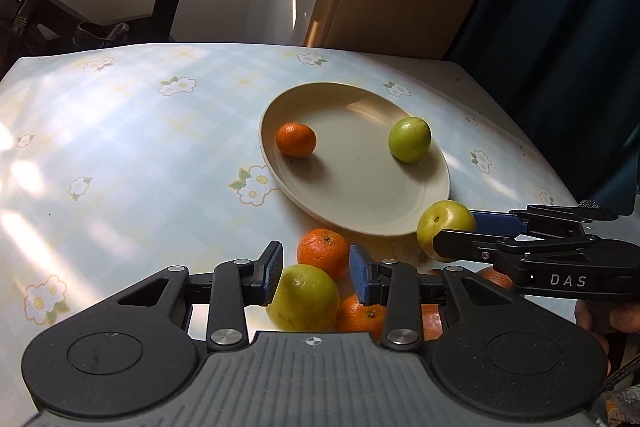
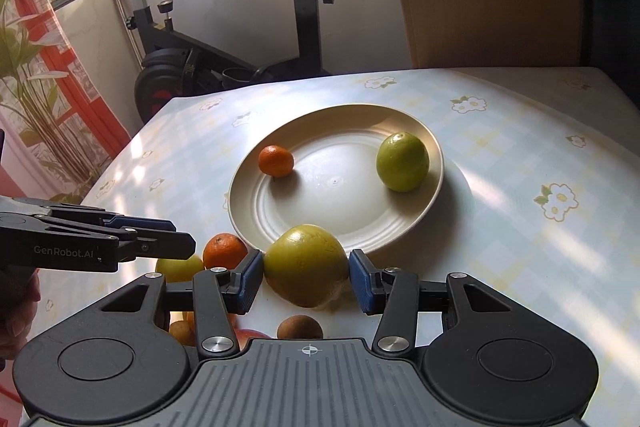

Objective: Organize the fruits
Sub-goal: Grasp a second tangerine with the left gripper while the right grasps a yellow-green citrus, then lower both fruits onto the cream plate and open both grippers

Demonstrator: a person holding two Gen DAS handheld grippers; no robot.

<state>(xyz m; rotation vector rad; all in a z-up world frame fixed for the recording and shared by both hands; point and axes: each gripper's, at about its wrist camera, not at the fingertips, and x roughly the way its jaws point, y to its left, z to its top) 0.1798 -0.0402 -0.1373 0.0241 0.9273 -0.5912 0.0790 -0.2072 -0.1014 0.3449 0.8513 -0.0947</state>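
While both claws work at the near rim of the plate (image 2: 412, 223), we note the right claw (image 2: 306, 277) is clamped on a yellow-green fruit (image 2: 306, 267) just short of that rim; plate lies straight ahead. Left claw (image 1: 316, 273) stands partly open over a second green fruit (image 1: 302, 297) in the pile on the surface (image 1: 120, 147), gripping nothing we can confirm.

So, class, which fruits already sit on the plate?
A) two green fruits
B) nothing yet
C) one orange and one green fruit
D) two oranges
C: the plate holds one small orange on its left side and one green fruit on its right side.
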